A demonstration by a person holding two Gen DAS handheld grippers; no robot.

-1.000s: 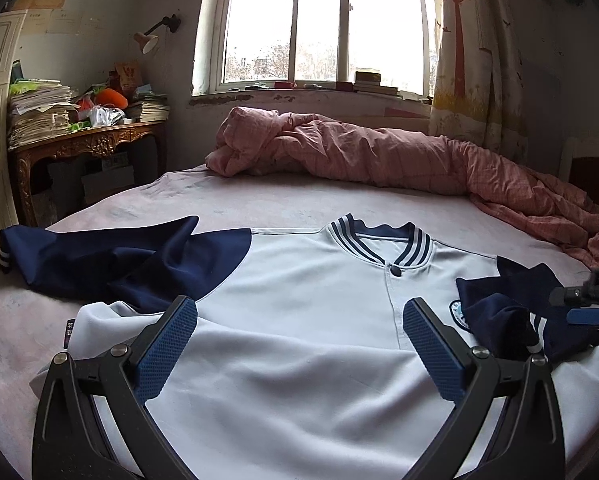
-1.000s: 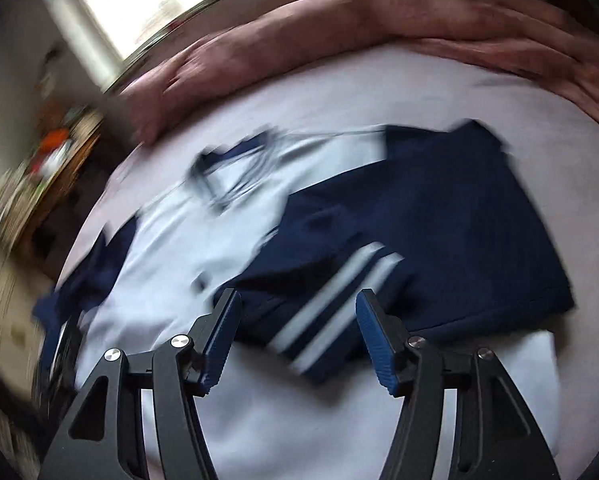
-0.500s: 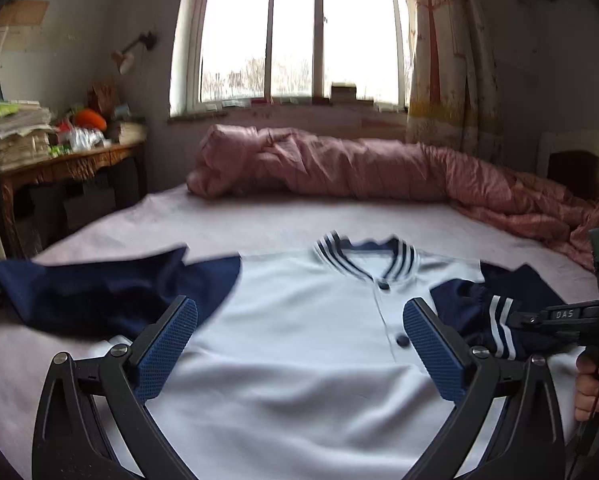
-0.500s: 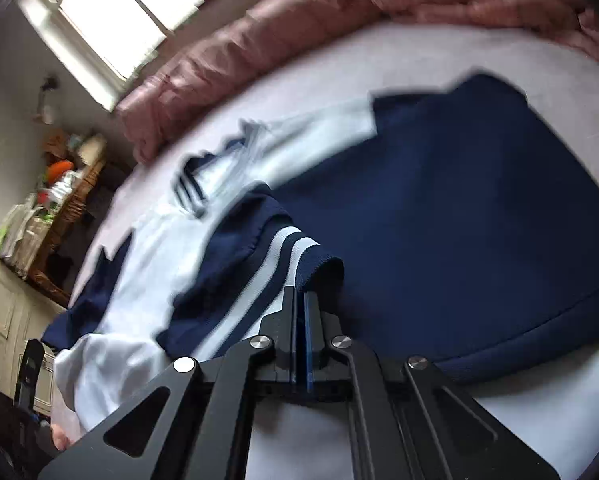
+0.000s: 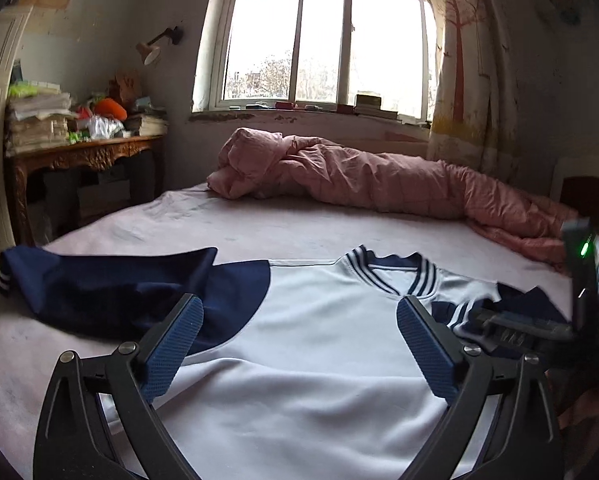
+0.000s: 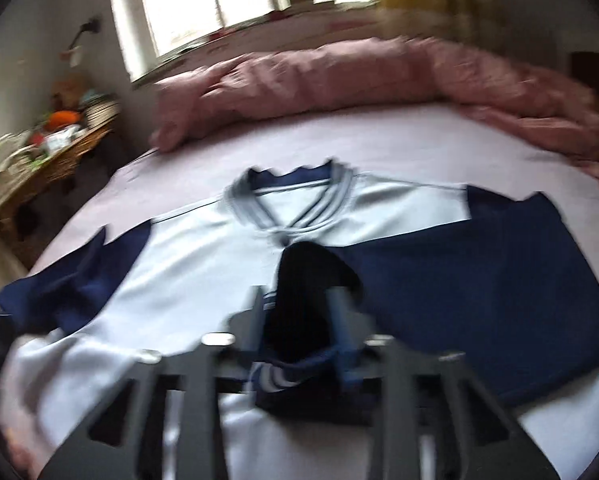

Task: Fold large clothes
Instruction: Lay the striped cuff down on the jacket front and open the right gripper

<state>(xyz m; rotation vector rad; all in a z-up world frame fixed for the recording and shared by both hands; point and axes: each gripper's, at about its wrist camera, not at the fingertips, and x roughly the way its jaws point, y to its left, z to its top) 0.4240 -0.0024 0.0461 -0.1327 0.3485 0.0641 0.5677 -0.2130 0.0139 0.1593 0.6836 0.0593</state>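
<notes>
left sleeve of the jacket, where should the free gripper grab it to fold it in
Grip the striped cuff at the far end of the left sleeve, coming from the bed's outer left side. The sleeve lies spread away from the white body, so its cuff is the free end. The left gripper is open.

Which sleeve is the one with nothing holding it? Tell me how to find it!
Start at the big bed with the pale pink sheet, where a white baseball-style jacket with navy blue sleeves lies flat. Go to the side nearest the carved wooden desk. The loose navy sleeve stretches out there, its striped cuff free, unlike the other sleeve folded across the chest.
</notes>
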